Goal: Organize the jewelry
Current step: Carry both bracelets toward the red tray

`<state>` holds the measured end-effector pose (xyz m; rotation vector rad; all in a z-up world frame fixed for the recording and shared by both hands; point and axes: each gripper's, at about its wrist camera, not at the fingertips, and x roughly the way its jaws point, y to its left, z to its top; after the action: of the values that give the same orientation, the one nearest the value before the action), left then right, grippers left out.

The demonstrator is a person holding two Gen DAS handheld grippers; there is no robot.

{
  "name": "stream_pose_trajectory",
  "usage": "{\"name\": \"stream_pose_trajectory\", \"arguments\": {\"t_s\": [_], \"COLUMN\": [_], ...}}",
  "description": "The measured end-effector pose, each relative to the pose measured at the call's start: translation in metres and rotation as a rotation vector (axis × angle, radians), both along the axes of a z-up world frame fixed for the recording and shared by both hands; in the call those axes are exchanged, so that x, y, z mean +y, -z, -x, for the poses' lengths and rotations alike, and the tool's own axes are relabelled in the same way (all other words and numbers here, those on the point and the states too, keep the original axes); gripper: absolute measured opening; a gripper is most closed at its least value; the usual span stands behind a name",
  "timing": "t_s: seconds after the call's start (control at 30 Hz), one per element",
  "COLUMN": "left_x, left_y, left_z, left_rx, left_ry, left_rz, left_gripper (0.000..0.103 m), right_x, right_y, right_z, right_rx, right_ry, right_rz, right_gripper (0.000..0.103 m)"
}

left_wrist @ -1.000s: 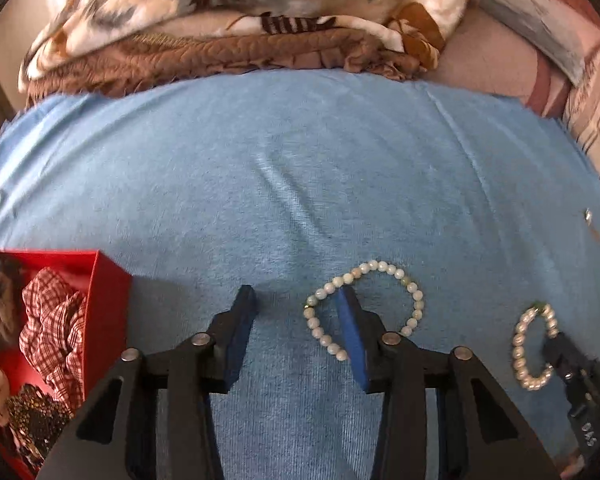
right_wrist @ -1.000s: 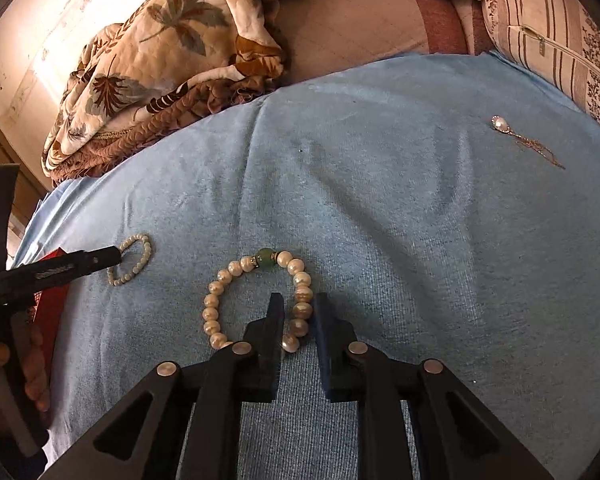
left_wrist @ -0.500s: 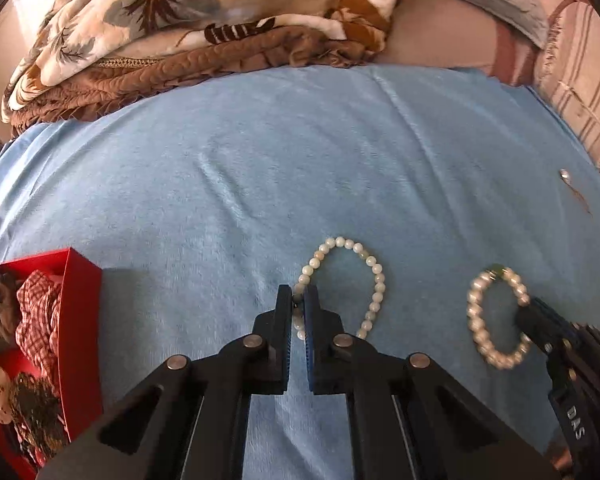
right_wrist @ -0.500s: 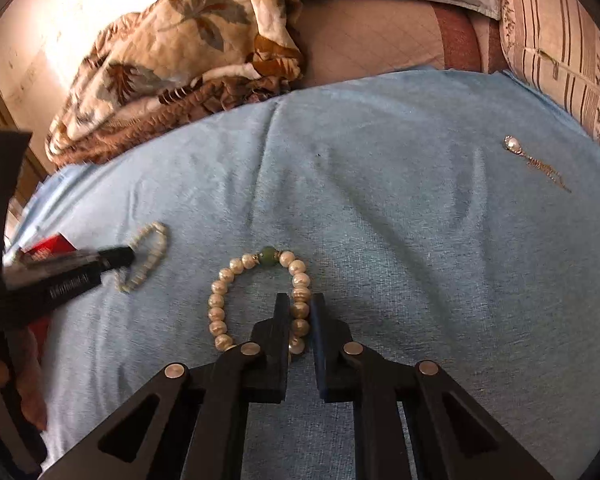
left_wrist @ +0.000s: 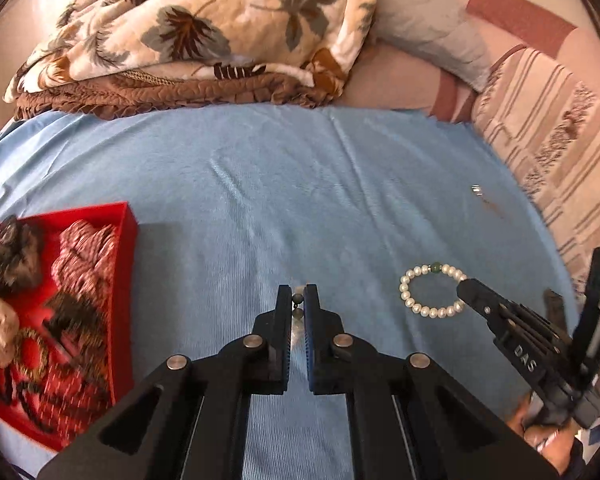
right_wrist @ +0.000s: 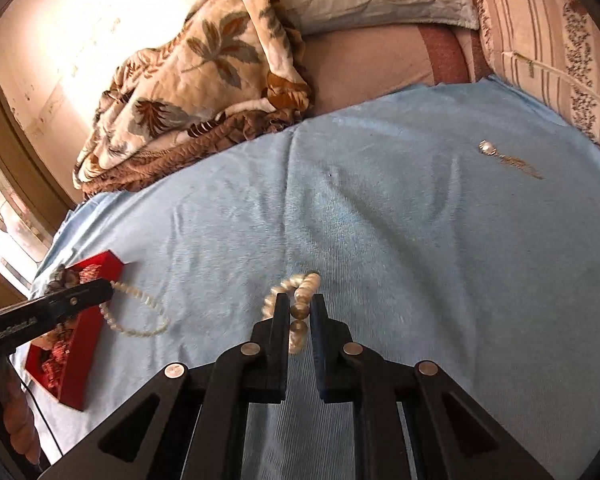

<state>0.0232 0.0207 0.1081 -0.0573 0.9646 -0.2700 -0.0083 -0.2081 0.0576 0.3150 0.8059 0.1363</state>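
My left gripper (left_wrist: 298, 294) is shut on a small white pearl bracelet (left_wrist: 299, 304) and holds it above the blue cloth; in the right wrist view the bracelet (right_wrist: 140, 312) hangs from the left gripper (right_wrist: 106, 290) beside the red box (right_wrist: 76, 356). My right gripper (right_wrist: 299, 302) is shut on a larger pearl bracelet with a green bead (right_wrist: 296, 296), lifted off the cloth; it also shows in the left wrist view (left_wrist: 428, 292) at the right gripper's tip (left_wrist: 466, 286). The red box (left_wrist: 126, 216) sits at the left and holds several items.
A pendant with a thin chain (right_wrist: 504, 156) lies on the blue cloth (right_wrist: 420, 240) at the far right. A folded leaf-print blanket (left_wrist: 200, 40) and pillows (left_wrist: 548, 140) border the cloth at the back and right.
Both grippers closed on their bracelets and lifted them off the cloth. The left gripper has moved toward the red box with its bracelet hanging.
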Motion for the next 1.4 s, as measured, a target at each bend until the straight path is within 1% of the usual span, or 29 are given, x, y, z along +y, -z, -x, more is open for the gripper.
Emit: {"name": "stream_pose_trajectory", "arguments": {"t_s": [0.27, 0.43, 0.63, 0.93, 1.07, 1.23, 1.4], "left_x": [0.015, 0.030, 0.053, 0.077, 0.083, 0.088, 0.102], "left_y": [-0.036, -0.045, -0.052, -0.064, -0.069, -0.073, -0.078], "left_z": [0.056, 0.081, 0.105, 0.137, 0.147, 0.157, 0.164], "left_rx": [-0.070, -0.086, -0.093, -0.126, -0.151, -0.182, -0.197], "left_ry": [0.011, -0.004, -0.046, -0.063, -0.073, -0.087, -0.110], "left_rz": [0.063, 0.103, 0.141, 0.156, 0.140, 0.093, 0.108], "left_gripper": [0.005, 0.005, 0.005, 0.005, 0.005, 0.005, 0.005], "right_x": [0.002, 0.007, 0.014, 0.028, 0.040, 0.056, 0.071], "right_y": [-0.025, -0.038, -0.054, -0.072, -0.076, -0.080, -0.088], "right_z": [0.036, 0.060, 0.082, 0.105, 0.111, 0.118, 0.124], "right_rx": [-0.022, -0.037, -0.052, -0.067, -0.067, -0.066, -0.075], "right_ry": [-0.005, -0.014, -0.032, -0.061, -0.087, -0.118, -0.150], "right_rz": [-0.009, -0.012, -0.019, -0.021, -0.007, 0.014, 0.032], "right_gripper": [0.011, 0.011, 0.011, 0.011, 0.011, 0.011, 0.011]}}
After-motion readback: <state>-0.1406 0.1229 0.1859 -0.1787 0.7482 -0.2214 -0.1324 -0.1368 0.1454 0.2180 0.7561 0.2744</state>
